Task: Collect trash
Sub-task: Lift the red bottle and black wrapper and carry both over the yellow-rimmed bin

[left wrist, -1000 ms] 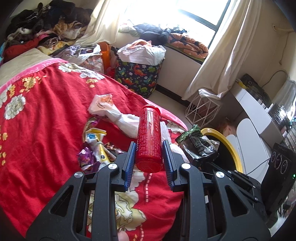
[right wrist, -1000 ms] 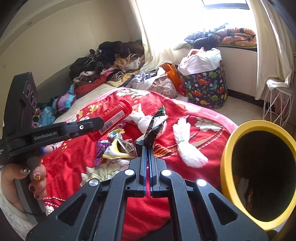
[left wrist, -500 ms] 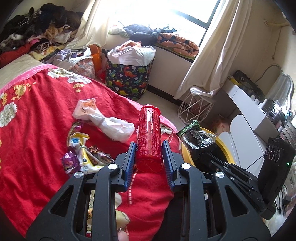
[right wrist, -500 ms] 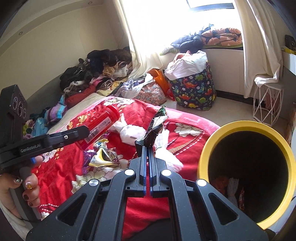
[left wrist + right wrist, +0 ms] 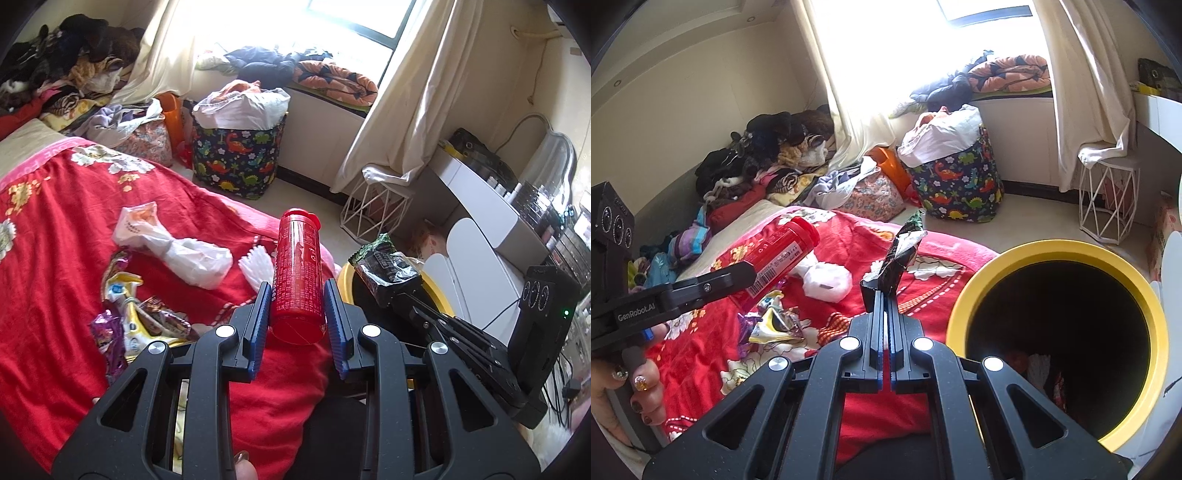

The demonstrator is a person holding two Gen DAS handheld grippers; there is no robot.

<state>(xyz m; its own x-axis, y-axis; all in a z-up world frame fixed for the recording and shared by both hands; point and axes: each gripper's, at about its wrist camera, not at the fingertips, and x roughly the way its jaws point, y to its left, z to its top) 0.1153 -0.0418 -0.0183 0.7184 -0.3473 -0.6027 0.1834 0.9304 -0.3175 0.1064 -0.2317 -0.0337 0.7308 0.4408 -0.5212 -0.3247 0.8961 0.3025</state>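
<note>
Beside the bed with its red flowered blanket (image 5: 55, 266) stands the round yellow-rimmed bin (image 5: 964, 295), some rubbish already in its dark well. My left gripper (image 5: 297, 325) has its jaws clamped on the base of a red plastic tube with a cap (image 5: 297, 273); it looks stiff, smooth and probably light, so low on the wall is a fair hold. My right gripper (image 5: 884, 314) pinches a thin, crinkly dark foil wrapper (image 5: 899, 254) by its edge, just beside the bin's rim.
</note>
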